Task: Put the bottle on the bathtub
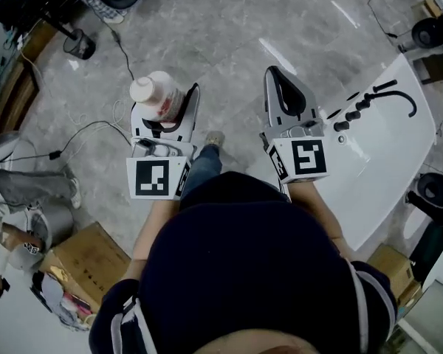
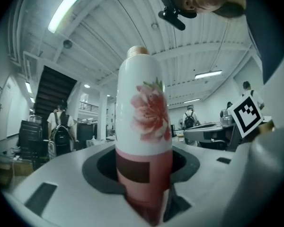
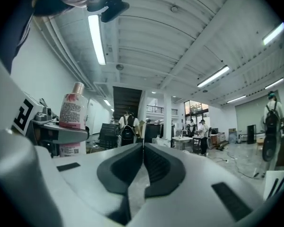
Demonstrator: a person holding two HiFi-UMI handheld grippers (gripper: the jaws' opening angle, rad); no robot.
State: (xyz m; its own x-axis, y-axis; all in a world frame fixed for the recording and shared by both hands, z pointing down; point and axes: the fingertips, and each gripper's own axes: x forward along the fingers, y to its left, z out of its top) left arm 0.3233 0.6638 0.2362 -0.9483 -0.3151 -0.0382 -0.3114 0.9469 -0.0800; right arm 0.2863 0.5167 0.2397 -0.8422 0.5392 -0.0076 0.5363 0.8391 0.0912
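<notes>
Grey marbled floor (image 1: 229,43), strip-lit ceiling (image 3: 180,41).

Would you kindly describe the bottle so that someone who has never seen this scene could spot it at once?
Start from the white bathtub at the right of the head view, then look left past the shut right tool to the left tool. Gripped between its jaws stands the white plastic bottle with a pink flower print and pink lower band, the only thing either tool holds.
</notes>
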